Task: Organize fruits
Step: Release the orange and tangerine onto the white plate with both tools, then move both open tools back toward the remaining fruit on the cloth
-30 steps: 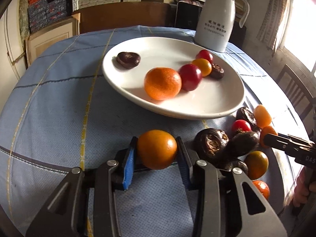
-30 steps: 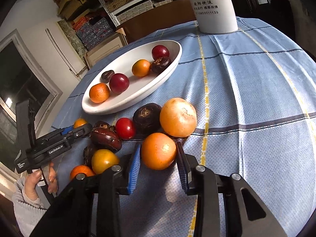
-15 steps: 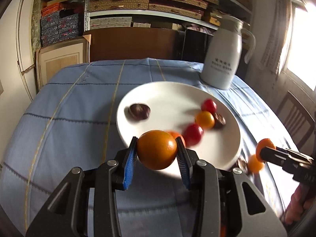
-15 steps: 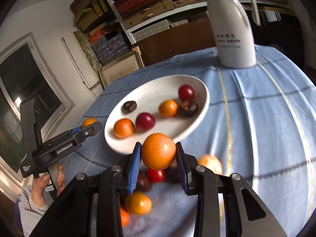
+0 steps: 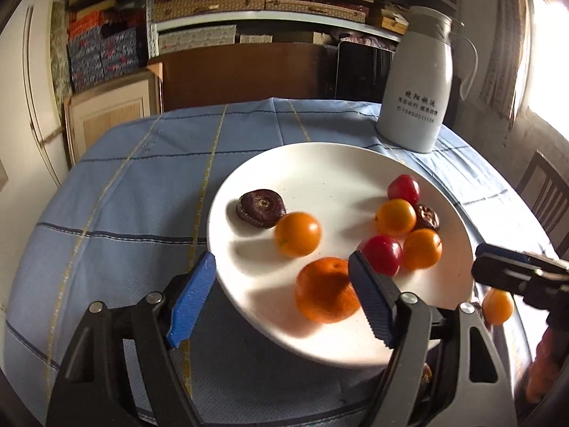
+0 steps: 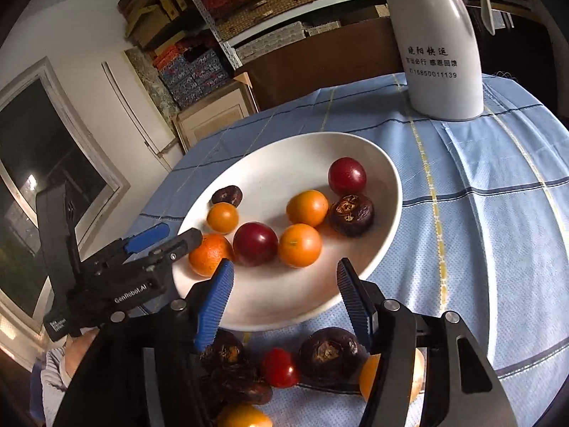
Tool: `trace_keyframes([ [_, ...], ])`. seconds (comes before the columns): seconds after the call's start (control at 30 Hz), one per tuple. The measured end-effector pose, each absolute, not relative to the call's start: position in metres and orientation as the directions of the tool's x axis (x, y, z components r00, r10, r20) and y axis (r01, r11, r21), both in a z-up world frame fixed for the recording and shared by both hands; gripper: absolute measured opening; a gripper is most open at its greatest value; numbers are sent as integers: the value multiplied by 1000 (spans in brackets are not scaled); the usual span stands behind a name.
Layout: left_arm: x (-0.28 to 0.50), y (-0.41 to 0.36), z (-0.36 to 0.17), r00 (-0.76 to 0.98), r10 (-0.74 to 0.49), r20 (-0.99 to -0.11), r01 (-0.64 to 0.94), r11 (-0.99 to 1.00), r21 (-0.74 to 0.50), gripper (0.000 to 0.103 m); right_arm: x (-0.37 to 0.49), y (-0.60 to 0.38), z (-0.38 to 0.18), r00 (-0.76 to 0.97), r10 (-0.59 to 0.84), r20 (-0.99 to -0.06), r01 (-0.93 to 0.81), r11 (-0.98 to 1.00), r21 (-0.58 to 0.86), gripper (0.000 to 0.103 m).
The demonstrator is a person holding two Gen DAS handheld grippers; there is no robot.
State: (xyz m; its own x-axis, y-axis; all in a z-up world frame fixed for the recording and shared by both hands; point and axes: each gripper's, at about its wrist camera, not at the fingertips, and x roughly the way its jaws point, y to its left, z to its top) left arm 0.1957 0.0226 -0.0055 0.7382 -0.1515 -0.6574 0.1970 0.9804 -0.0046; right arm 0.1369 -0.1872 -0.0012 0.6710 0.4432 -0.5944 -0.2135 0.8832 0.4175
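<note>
A white plate (image 5: 320,163) (image 6: 284,153) sits on the blue tablecloth and holds several fruits: oranges, red plums and dark brown fruits. My left gripper (image 5: 284,299) is open and empty over the plate's near rim, beside a large orange (image 5: 323,290). A smaller orange (image 5: 298,233) lies just past it. My right gripper (image 6: 284,299) is open and empty above the plate's near edge; an orange (image 6: 299,245) lies on the plate just beyond it. The left gripper also shows in the right wrist view (image 6: 156,242).
A white thermos jug (image 5: 419,85) (image 6: 437,46) stands behind the plate. Loose fruits lie on the cloth near the plate: a dark fruit (image 6: 329,352), a red plum (image 6: 279,368), an orange (image 5: 497,306). Shelves, boxes and a chair (image 5: 544,192) surround the table.
Both grippers opened and let go of their oranges, which now lie on the plate. Both grippers have moved closer to the plate.
</note>
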Motion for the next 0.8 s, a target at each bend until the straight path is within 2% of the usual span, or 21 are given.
trace_keyframes([
  [0.17, 180, 18, -5, 747, -136, -651, 197, 980, 22, 75, 133, -189, -5, 674, 431, -599, -203, 889, 411, 62],
  [0.3, 171, 17, -3, 763, -120, -636, 188, 981, 41, 83, 129, -190, -3, 685, 426, -591, -203, 891, 407, 62],
  [0.8, 153, 26, -2, 776, -99, -623, 150, 988, 29, 84, 122, -200, -4, 714, 398, -576, -172, 898, 406, 62],
])
